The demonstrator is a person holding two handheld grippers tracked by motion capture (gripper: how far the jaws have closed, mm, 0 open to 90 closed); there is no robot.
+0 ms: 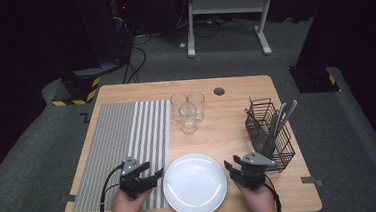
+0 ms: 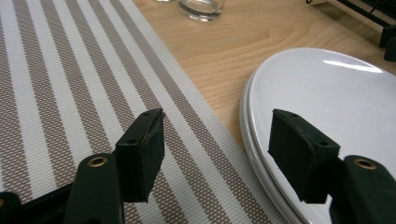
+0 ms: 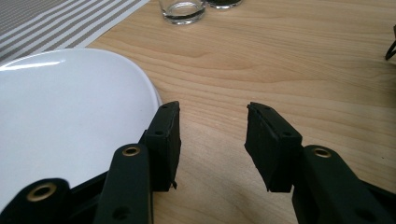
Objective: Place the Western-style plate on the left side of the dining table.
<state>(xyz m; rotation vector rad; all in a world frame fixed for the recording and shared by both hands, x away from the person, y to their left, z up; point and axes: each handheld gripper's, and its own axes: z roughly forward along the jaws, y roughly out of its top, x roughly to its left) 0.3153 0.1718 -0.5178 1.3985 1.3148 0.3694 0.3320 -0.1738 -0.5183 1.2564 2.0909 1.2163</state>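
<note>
At 9 o'clock of the white plate point(image 1: 195, 184), the left gripper point(image 1: 153, 179) has its jaws wide, empty, astride the plate's rim. At 3 o'clock, the right gripper point(image 1: 229, 168) is half-open, empty, above the table point(image 1: 227, 128).

Left gripper point(image 1: 157, 177) and right gripper point(image 1: 229, 168): black bodies, grey three-cornered top plates, brass-ringed screw holes — black cables trailing. Hands bare, no sleeves visible.

Looks like a lab test room: dark walls, grey carpet floor point(image 1: 34, 162), hazard-striped base point(image 1: 77, 91) and cables beyond the far-left table point(image 1: 236, 107) corner, white frame point(image 1: 226, 5) behind.
</note>
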